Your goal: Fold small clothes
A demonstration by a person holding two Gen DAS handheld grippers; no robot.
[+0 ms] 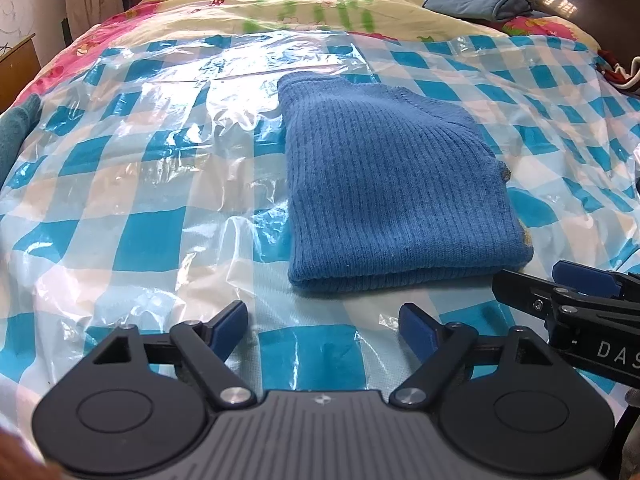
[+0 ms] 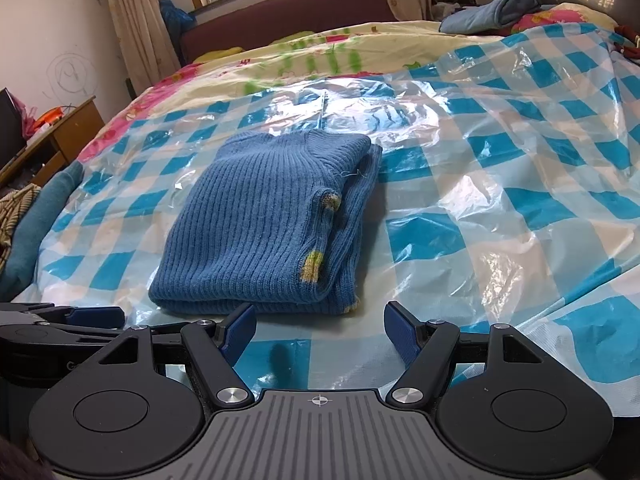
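A blue ribbed knit sweater (image 1: 384, 196) lies folded into a compact rectangle on the checked plastic sheet (image 1: 160, 240); it also shows in the right wrist view (image 2: 260, 232), with small yellow-green patches at its right edge. My left gripper (image 1: 324, 320) is open and empty, just short of the sweater's near edge. My right gripper (image 2: 320, 322) is open and empty, just short of the sweater's near right corner. The right gripper shows in the left wrist view (image 1: 560, 292) at the right, and the left gripper shows in the right wrist view (image 2: 72, 316) at the left.
The blue-and-white checked plastic sheet (image 2: 500, 200) covers a bed with a floral quilt (image 2: 320, 48). A folded blue-grey cloth (image 2: 492, 12) lies at the far right. Teal fabric (image 2: 36, 220) hangs at the left edge. A wooden cabinet (image 2: 68, 128) stands left of the bed.
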